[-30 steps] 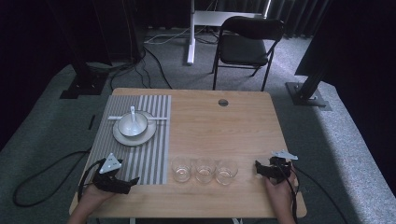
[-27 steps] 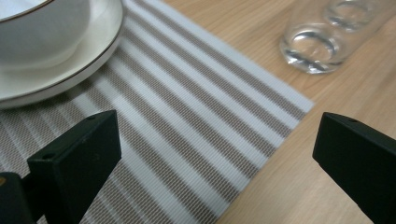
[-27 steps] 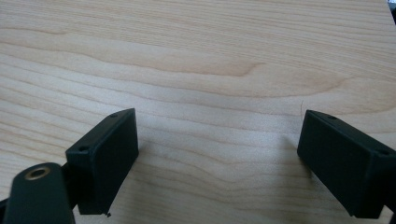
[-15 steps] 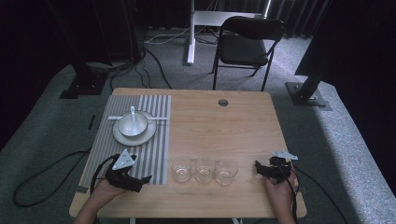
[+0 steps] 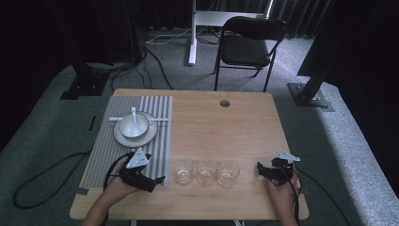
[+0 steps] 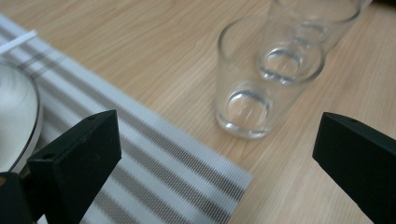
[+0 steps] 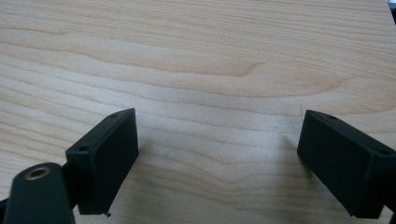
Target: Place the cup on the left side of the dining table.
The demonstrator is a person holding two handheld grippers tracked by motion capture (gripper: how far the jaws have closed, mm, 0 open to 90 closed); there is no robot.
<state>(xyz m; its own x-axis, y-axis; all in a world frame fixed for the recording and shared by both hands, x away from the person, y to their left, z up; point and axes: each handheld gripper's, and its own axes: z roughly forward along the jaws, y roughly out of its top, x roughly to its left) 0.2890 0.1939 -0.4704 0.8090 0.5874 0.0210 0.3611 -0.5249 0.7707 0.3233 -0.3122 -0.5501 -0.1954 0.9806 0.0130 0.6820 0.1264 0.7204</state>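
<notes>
Striped mat (image 5: 106, 155) edge carries the left gripper (image 5: 157, 180), fingers wide apart, aimed at the nearest glass (image 5: 182, 170) just beside it on the surface (image 5: 226, 132); centring before closing seems wise; right gripper (image 5: 259, 168) rests, fingers apart.

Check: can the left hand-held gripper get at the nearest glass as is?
Probably yes. The left hand-held gripper is open and faces the nearest glass across bare mat and wood, with nothing between them.
</notes>
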